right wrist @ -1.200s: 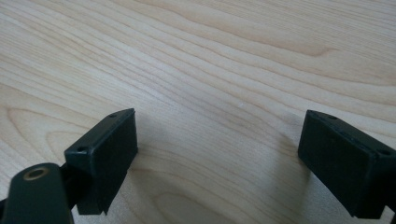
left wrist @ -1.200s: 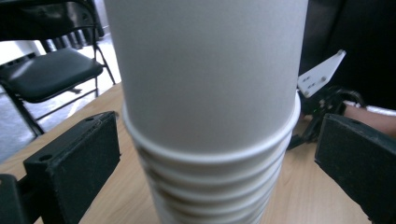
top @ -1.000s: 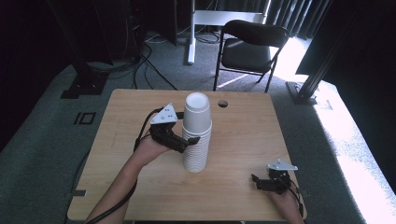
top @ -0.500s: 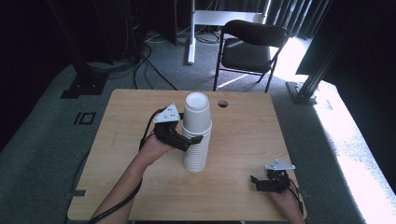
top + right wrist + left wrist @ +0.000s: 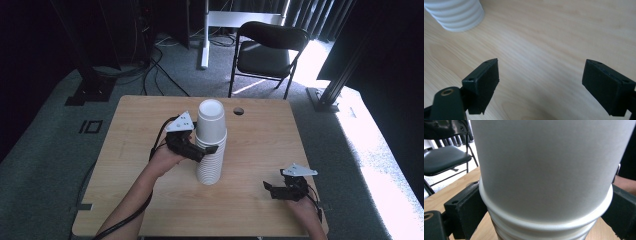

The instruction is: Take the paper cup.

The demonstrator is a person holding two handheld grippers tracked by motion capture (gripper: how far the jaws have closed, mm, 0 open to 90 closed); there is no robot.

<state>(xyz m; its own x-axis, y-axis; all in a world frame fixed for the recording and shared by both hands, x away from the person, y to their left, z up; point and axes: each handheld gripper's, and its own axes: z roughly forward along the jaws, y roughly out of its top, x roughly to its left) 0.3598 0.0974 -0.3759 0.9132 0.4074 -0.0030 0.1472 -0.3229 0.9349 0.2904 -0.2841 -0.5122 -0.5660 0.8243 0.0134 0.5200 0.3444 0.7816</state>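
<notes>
A tall stack of white paper cups stands upright in the middle of the wooden table. My left gripper reaches in from the left and is shut on the stack just under the rim of the top cup. In the left gripper view the top cup looms close, with a black jaw pressed against each side at its rim. My right gripper rests low near the table's front right, open, with bare wood between its jaws. The base of the stack lies far off at that view's upper left.
A small round hole is in the table top behind the stack. A black folding chair stands on the carpet beyond the far edge, with cables on the floor to its left.
</notes>
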